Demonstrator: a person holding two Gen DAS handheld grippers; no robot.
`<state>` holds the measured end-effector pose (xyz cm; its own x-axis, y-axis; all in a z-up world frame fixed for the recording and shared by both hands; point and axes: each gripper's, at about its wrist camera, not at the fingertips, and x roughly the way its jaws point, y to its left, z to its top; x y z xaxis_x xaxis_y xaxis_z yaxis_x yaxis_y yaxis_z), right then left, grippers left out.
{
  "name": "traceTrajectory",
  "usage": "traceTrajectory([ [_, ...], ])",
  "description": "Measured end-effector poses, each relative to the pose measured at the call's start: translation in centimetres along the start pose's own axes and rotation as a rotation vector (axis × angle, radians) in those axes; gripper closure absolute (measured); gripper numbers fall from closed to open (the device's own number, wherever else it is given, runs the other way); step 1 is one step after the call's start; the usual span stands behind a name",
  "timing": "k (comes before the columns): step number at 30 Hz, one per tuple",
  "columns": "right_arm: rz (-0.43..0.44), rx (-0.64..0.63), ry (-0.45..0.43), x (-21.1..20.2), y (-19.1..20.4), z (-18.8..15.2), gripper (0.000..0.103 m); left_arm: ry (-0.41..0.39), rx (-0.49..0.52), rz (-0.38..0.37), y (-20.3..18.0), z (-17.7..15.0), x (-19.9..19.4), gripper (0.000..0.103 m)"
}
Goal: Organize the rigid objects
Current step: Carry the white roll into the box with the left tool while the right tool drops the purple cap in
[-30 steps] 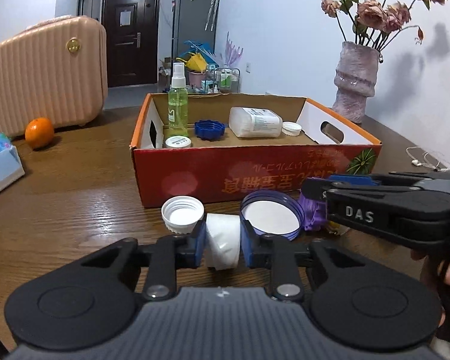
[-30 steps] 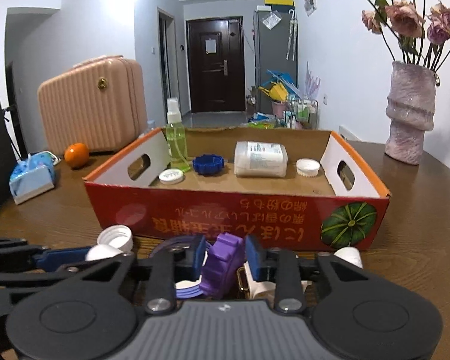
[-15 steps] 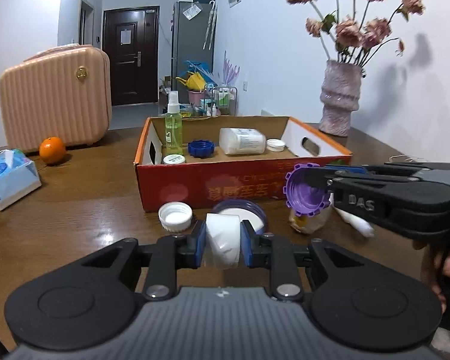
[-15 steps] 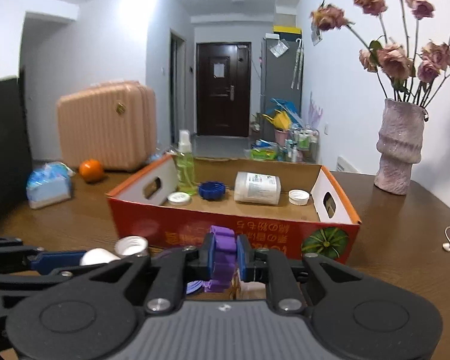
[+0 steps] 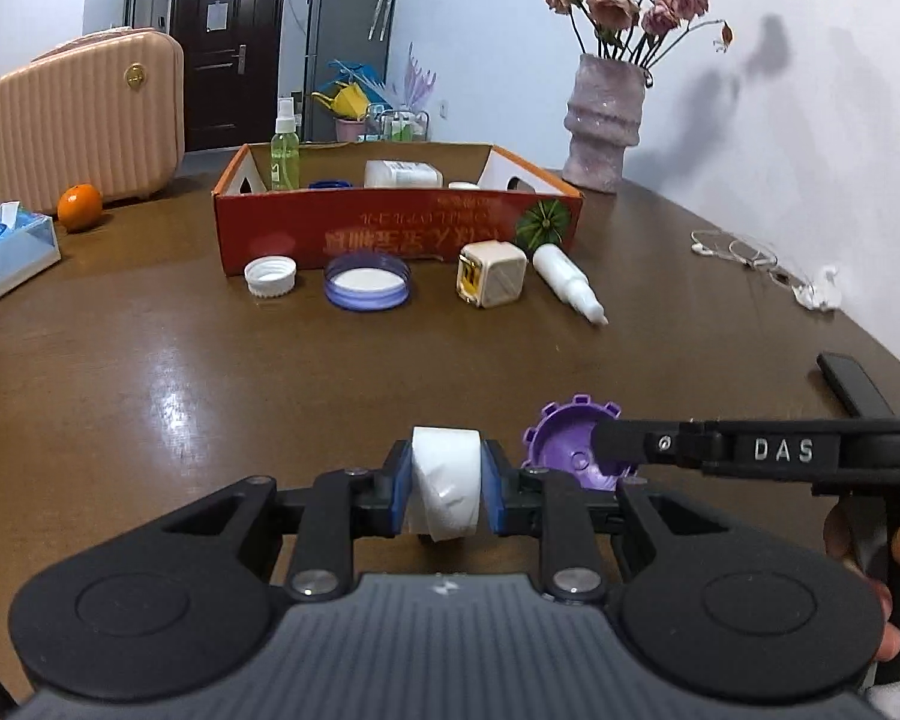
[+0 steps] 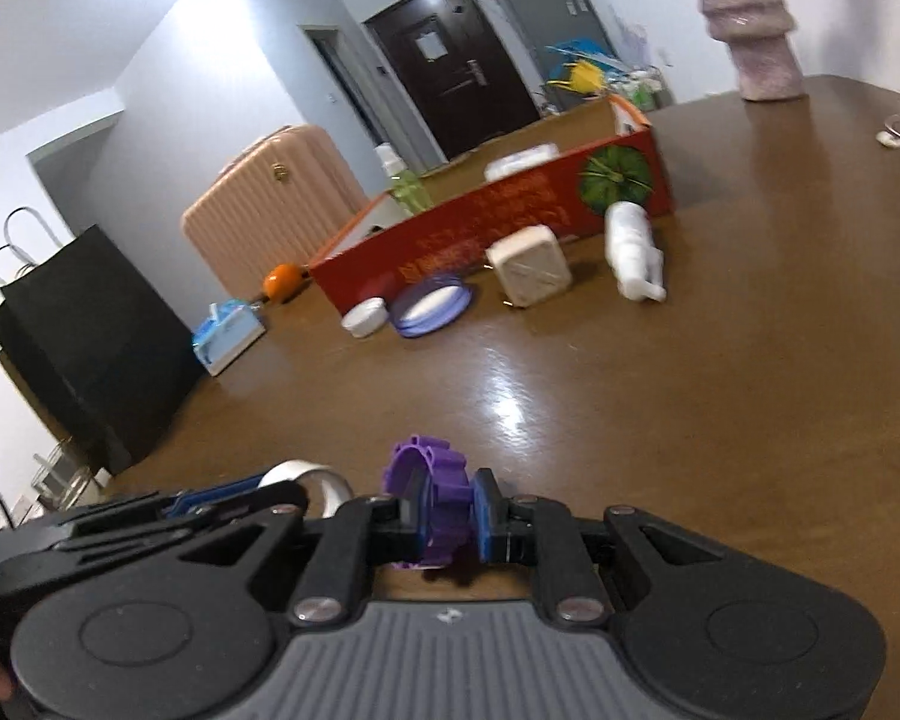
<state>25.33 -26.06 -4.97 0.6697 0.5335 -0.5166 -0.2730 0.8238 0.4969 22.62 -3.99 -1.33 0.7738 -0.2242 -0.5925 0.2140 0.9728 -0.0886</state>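
My left gripper (image 5: 445, 492) is shut on a white cap (image 5: 445, 489), held above the near part of the table. My right gripper (image 6: 447, 519) is shut on a purple toothed cap (image 6: 435, 510), which also shows in the left wrist view (image 5: 567, 444) just right of the white cap. The red cardboard box (image 5: 390, 231) stands far ahead and holds a green spray bottle (image 5: 285, 150), a white bottle (image 5: 402, 174) and a blue lid (image 5: 330, 184). In front of it lie a white cap (image 5: 270, 276), a purple-rimmed lid (image 5: 366, 282), a cream cube (image 5: 492, 273) and a white dropper bottle (image 5: 567, 282).
A pink suitcase (image 5: 84, 120), an orange (image 5: 79, 207) and a tissue pack (image 5: 9, 246) are at the far left. A vase of flowers (image 5: 606, 120) stands at the back right. Earphones (image 5: 762, 261) and a dark phone (image 5: 852, 384) lie at the right. A black bag (image 6: 84, 324) stands at the left.
Both grippers have pulled back from the box toward the near side of the table, each carrying its cap. The right gripper has tilted.
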Motion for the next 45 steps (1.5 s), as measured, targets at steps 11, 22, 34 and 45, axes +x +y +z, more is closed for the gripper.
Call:
traceTrajectory([
  [11, -0.081, -0.3, -0.084, -1.4, 3.9, -1.8, 0.046, 0.003, 0.015, 0.05, -0.4, -0.8, -0.8, 0.078],
  [22, -0.194, -0.455, -0.016, 1.5, 6.5, -2.8, 0.05, 0.004, -0.01, 0.027, 0.5, -0.7, -0.7, 0.079],
  [34, -0.15, -0.418, -0.126, 2.6, 5.2, 4.2, 0.051, -0.118, 0.064, 0.042, 2.8, 6.6, 1.8, 0.079],
  [45, -0.262, -0.404, -0.021, 16.2, -0.4, 23.9, 0.051, 0.035, 0.004, 0.087, 8.8, 22.4, 19.0, 0.079],
])
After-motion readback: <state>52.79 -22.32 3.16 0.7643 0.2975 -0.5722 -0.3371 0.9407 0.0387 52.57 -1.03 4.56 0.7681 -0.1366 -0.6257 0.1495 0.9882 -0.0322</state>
